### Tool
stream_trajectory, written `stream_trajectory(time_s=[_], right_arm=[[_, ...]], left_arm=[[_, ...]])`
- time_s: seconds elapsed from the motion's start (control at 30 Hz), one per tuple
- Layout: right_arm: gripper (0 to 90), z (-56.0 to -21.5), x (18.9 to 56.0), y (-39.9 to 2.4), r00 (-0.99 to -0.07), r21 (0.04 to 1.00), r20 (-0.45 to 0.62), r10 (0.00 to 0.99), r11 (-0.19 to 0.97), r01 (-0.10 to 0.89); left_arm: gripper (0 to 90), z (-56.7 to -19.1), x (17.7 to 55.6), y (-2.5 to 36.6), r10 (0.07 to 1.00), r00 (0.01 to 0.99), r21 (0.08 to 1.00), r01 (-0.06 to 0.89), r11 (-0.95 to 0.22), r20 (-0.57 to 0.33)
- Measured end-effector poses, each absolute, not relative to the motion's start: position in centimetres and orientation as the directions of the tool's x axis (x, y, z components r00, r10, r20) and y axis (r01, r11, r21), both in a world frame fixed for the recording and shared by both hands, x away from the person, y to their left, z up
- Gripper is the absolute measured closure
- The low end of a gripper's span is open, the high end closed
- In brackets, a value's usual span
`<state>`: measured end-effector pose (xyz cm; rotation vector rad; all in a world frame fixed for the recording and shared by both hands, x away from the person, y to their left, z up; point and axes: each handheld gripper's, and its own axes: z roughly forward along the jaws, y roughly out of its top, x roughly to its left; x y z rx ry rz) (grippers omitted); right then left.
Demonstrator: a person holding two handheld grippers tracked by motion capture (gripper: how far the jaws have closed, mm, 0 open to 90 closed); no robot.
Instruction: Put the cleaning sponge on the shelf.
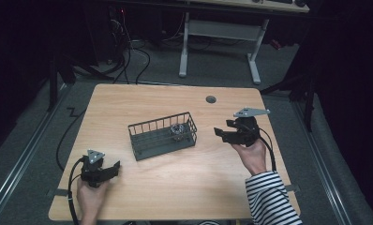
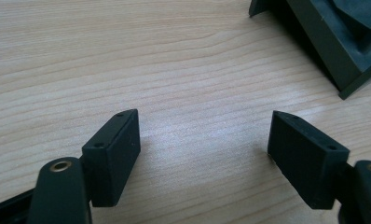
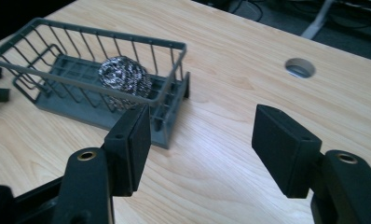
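High view, read left to right: the left gripper [image 1: 110, 169] is seen resting low on the near-left part of the table [image 1: 175, 187], jaws spread wide with nothing between them; in the left gripper view the two pads [image 2: 116, 149] stand well apart over bare wood, and a dark corner of the basket base is glimpsed at upper right. Mid-table, a grey wire basket [image 1: 142, 143] is set slightly askew, and a steel wool scourer [image 1: 177, 131] is lying inside it, toward its right end. Further right, the right gripper [image 1: 220, 133] is held above the table, pointing left at the basket's right end but apart from it. In the right gripper view its jaws are parted and empty, with the basket [image 3: 44, 100] and scourer [image 3: 123, 74] beyond the left pad [image 3: 137, 140]; no contact is seen. A cable port [image 1: 211, 99] is noted at the far edge. Judgement: the scourer appears already placed in the basket, or is about to be fetched from it; which of the two cannot be told. Should a pick-up be intended, the right gripper would need to be brought over the rim, lowered onto the scourer without snagging the wires, and closed firmly, since the springy ball is likely to compress.
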<state>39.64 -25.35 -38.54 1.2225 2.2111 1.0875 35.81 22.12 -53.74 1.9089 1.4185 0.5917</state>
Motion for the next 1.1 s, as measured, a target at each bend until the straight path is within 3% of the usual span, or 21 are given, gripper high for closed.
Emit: stream_trajectory(time_s=[0.6,1.1], right_arm=[[38.2,-38.9,37.3,-27.4,-0.517,0.789,0.051,0.854,0.283,0.545],[38.1,-41.7,35.5,-29.1,-0.487,0.797,0.111,0.867,0.215,0.564]], left_arm=[[25.7,-53.7,35.8,22.1,0.952,0.305,0.744,0.644,-0.178,-0.036],[25.7,-53.7,35.8,22.1,0.952,0.305,0.743,0.644,-0.180,-0.034]])
